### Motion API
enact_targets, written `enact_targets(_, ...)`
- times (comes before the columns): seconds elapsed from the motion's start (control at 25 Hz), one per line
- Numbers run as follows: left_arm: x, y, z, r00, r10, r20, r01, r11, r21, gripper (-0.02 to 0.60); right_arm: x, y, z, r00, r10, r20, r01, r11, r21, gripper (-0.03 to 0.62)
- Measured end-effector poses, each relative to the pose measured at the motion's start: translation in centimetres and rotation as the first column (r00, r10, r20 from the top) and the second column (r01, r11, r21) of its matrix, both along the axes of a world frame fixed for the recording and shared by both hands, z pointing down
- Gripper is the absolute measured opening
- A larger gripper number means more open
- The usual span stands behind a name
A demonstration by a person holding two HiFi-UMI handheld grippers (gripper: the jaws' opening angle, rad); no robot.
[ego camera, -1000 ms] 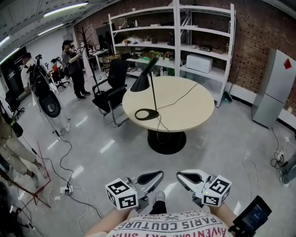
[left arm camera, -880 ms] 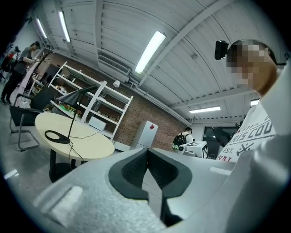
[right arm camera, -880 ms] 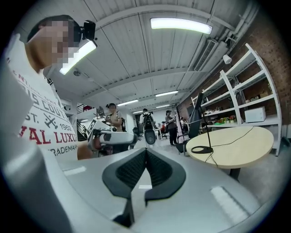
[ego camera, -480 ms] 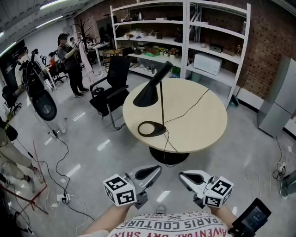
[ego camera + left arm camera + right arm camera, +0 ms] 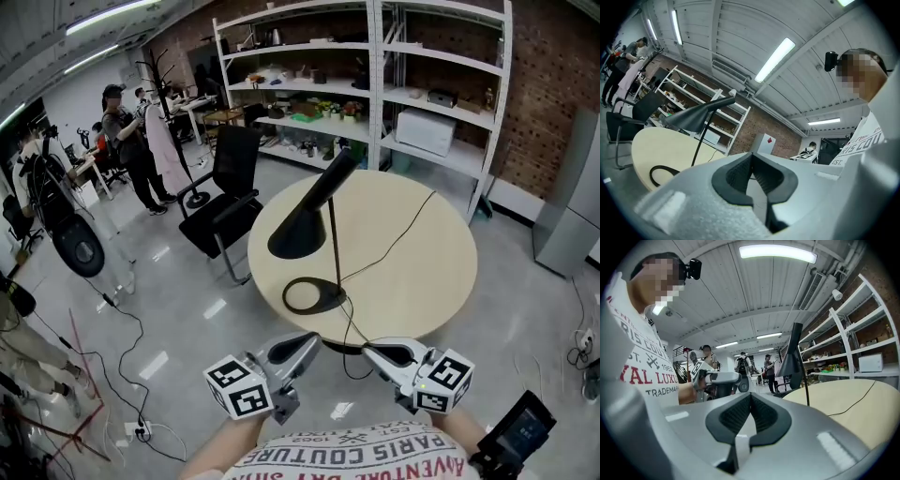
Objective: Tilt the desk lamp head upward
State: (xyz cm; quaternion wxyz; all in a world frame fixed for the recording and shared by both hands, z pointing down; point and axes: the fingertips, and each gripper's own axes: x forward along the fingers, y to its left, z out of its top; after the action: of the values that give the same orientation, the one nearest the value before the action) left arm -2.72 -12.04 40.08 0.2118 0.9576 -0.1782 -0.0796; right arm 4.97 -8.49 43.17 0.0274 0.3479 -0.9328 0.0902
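on the round beige counter [image 5: 412, 272], towards its near edge: a black desk lamp [image 5: 334, 234], open ring base [image 5: 314, 295] flat on the top, thin stem upright, cone-shaped head [image 5: 298, 236] sloping down and to the left. trailing from the base across the counter, a thin black cord [image 5: 394, 230]. down at the bottom of the head view, left gripper [image 5: 302, 345] and right gripper [image 5: 377, 352] side by side, both aimed at the lamp, neither touching it. fingers [image 5: 740, 176] on the left shut tight together, nothing between them. same on the right, fingers [image 5: 736, 416] pressed closed and empty. off behind the counter, a black office chair [image 5: 225, 202] and white metal shelving [image 5: 375, 84].
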Motion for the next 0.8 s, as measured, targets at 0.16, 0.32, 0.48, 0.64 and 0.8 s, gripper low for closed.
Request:
enact_targets(0.16, 0.5, -2.3, 0.0, 1.000, -0.009, -0.001, 0.009, 1.000, -0.004, -0.003, 0.1, -2.2, 0.0, 1.000, -0.002, -0.002, 0.002, 1.000, 0.017, 0.006)
enact_targets(0.32, 0.9, -3.5, 0.9, 1.000, -0.011, -0.004, 0.011, 1.000, -0.017, -0.003, 0.7, -3.8, 0.9, 1.000, 0.004, -0.006, -0.004, 1.000, 0.008, 0.006)
enact_targets(0.48, 0.9, -4.9, 1.9, 0.999, -0.030, -0.015, 0.030, 0.999, -0.045, -0.003, 0.9, -4.9, 2.0, 1.000, -0.009, -0.002, 0.009, 1.000, -0.013, 0.006)
enact_targets(0.64, 0.7, -6.7, 2.2, 0.998, -0.059, -0.029, 0.057, 0.996, -0.063, -0.003, 0.9, -6.4, 2.5, 1.000, -0.026, 0.001, 0.026, 0.999, -0.030, 0.006)
enact_targets(0.8, 1.3, -9.1, 2.6, 0.997, -0.073, -0.025, 0.070, 0.993, -0.094, -0.002, 1.8, -9.2, 2.5, 0.998, -0.052, 0.028, 0.053, 0.998, -0.034, 0.006)
